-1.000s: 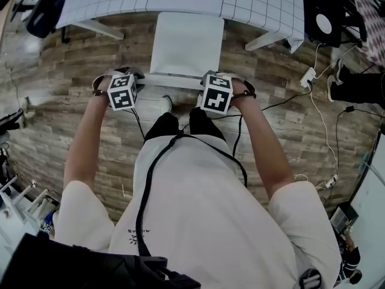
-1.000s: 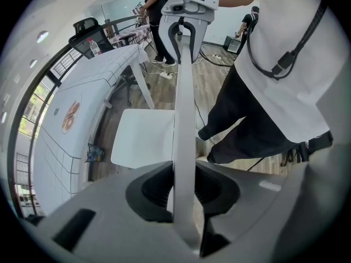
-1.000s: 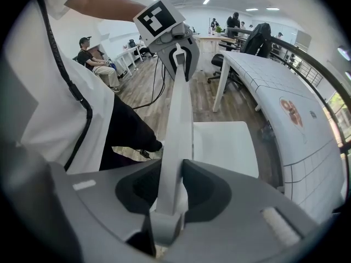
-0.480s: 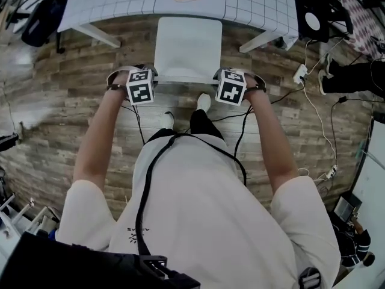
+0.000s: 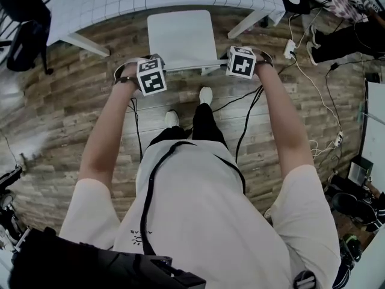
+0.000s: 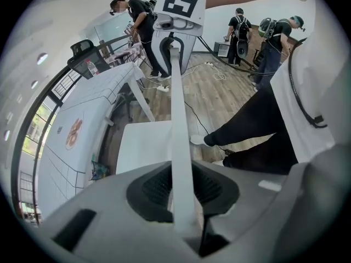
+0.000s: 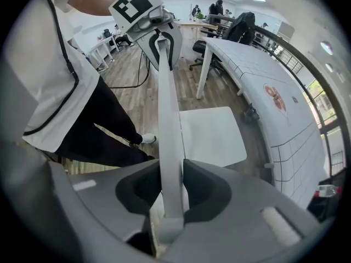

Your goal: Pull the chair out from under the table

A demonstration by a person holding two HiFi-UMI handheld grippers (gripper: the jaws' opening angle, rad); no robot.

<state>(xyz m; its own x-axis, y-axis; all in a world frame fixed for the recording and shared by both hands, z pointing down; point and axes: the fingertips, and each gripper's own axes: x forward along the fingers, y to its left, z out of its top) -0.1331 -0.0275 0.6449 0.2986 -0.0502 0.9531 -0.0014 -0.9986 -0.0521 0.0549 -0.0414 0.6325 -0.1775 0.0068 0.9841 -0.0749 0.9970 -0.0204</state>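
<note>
**Both grippers on the chair's back rail, chair nearly clear of the table**

Head view, read left to right. The table [image 5: 108, 2] with the grid-pattern cover ran across the top of the frame, one white leg [image 5: 84, 43] slanting out at its left. The left gripper [image 5: 149, 72] pointed steeply down at the left end of the top rail [image 5: 189, 66] of the chair [image 5: 180, 38]. In the left gripper view its jaws [image 6: 184, 193] were clamped on that white rail, dark pads pressed to both faces, and the rail ran away to the other gripper at its far end.

The chair stood on the wooden floor [image 5: 72, 113] in the middle, between the two grippers. Almost the whole white seat showed, its far edge just at the table's near edge. The person's two white shoes [image 5: 206, 95] stood just behind the rail.

The right gripper [image 5: 240, 62] pointed straight down at the rail's right end. In the right gripper view the rail sat between its jaws [image 7: 171, 193], pads touching both sides. Those jaws had just been easing open slightly, but the hold on the rail remained. Cables and a power strip [image 5: 290, 48] lay on the floor further right.
</note>
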